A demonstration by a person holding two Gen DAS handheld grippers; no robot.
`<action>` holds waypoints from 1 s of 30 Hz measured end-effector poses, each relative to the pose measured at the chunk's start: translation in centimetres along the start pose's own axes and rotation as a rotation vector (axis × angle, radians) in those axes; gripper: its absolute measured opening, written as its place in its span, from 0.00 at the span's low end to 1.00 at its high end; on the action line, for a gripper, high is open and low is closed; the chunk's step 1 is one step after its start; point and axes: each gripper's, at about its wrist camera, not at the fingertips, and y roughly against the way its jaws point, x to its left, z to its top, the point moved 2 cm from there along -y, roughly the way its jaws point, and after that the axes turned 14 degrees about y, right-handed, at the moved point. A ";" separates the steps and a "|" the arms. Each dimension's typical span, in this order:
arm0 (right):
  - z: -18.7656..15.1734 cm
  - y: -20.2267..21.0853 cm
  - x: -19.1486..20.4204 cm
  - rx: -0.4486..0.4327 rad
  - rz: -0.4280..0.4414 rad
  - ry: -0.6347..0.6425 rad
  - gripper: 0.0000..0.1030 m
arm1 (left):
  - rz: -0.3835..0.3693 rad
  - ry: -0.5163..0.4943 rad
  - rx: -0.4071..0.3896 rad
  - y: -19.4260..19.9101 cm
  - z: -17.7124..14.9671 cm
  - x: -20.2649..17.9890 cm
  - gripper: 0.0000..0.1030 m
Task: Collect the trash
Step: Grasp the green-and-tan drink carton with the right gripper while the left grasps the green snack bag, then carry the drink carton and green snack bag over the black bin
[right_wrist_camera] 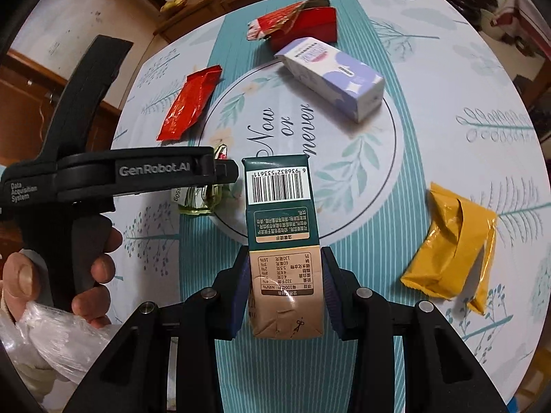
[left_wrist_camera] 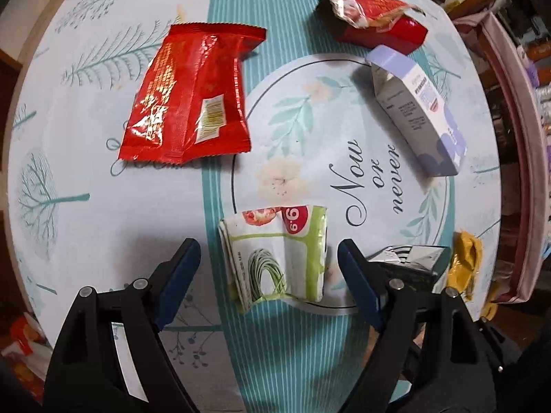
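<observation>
the right gripper [right_wrist_camera: 282, 296] is clamped on a green and tan carton [right_wrist_camera: 280, 237], both blue pads pressed against its tan lower end; the barcode end points away from the camera, above the table [right_wrist_camera: 447, 79]. the carton's far end sits over the ring printed on the tablecloth, near the words "now or never".

the left gripper [left_wrist_camera: 270, 265] stands wide apart, holding nothing. a folded white and green wrapper [left_wrist_camera: 275, 254] lies flat on the cloth between its two fingers; whether either finger touches it cannot be told. in the right wrist view the same gripper shows from the side, held by the left hand [right_wrist_camera: 93, 268], with a clear plastic bag [right_wrist_camera: 44, 337] bunched under that hand.

other trash on the table:
- a flat red foil bag [left_wrist_camera: 189, 93], left of the printed ring, well apart from the wrapper.
- a torn red box [left_wrist_camera: 372, 17] at the far end of the teal stripe, its foil flap crumpled open.
- a white and lilac box [left_wrist_camera: 416, 110] lying on its side just beside the red box, resting on the ring's edge.
- a crumpled yellow packet [right_wrist_camera: 454, 244] to the right of the carton, outside the ring, near the table edge.

beyond the table, shelves and clutter are blurred.
</observation>
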 end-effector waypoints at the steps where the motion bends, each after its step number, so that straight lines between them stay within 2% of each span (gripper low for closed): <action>1: -0.1 0.1 0.0 -0.001 0.000 -0.004 0.38 | 0.014 -0.012 -0.009 0.0 -0.1 -0.3 0.66; 2: -0.2 0.1 -0.1 -0.004 0.000 -0.008 0.38 | 0.027 -0.024 -0.020 0.1 -0.1 -0.8 0.59; 3: -0.3 0.2 -0.1 -0.006 0.000 -0.011 0.38 | 0.032 -0.039 -0.030 0.3 -0.3 -1.1 0.44; 4: -0.4 0.3 -0.1 -0.009 0.001 -0.017 0.38 | 0.024 -0.049 -0.029 0.5 -0.5 -1.4 0.35; 7: -0.7 0.4 -0.1 -0.015 0.001 -0.025 0.38 | 0.005 -0.056 -0.032 1.1 -1.0 -1.8 0.24; 10: -1.2 0.9 -0.1 -0.027 0.002 -0.030 0.38 | -0.022 -0.058 -0.041 2.3 -2.1 -1.5 0.20; 15: -2.7 2.6 0.2 -0.060 0.017 -0.041 0.38 | -0.056 -0.092 -0.083 5.3 -5.0 -0.6 0.18; 20: -5.8 5.5 1.1 -0.108 0.060 -0.055 0.38 | -0.088 -0.116 -0.108 9.2 -8.5 1.1 0.18; 23: -8.3 7.7 1.9 -0.141 0.090 -0.063 0.38 | -0.110 -0.126 -0.128 12.0 -11.6 2.5 0.18; 30: -16.3 12.8 3.9 -0.202 0.157 -0.031 0.38 | -0.162 -0.139 -0.186 16.5 -21.8 1.5 0.18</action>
